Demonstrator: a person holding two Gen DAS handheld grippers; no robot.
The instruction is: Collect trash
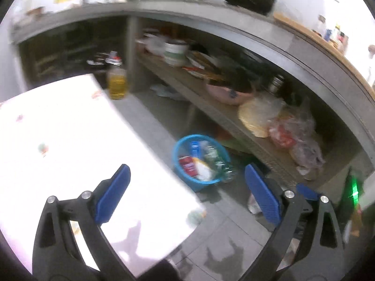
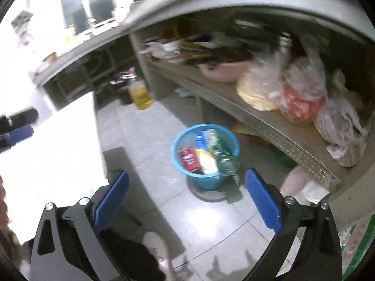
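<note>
- The concrete tabletop (image 1: 234, 21) sweeps across the top of the left wrist view, its lower shelf (image 2: 281, 126) crammed with stuff; that is storage, by the look of it, not rubbish to gather.
- A white table (image 1: 70, 140) fills the nine o'clock side of the left view, glaring bright, with nothing clearly readable on it.
- Tiled floor (image 2: 199, 222) lies open below, and that is where the bin sits so both hands can reach it from above.
- Plastic bags (image 2: 304, 93) bulge on the shelf at two o'clock in the right view, tucked under cover.
- The blue bin (image 2: 206, 149) stands dead centre, just ahead of the shelf edge, already holding the trash (image 2: 204, 157): a red packet, something yellow-white, green wrapping.
- An oil bottle (image 1: 117, 82) stands on the floor at eleven o'clock, well apart from the bin.
- Left hand-held gripper (image 1: 187, 194): jaws wide apart, nothing between them.
- Right hand-held gripper (image 2: 187, 199): also spread wide and empty, tilted down over the bin; judging by that, a drop looks done.
</note>
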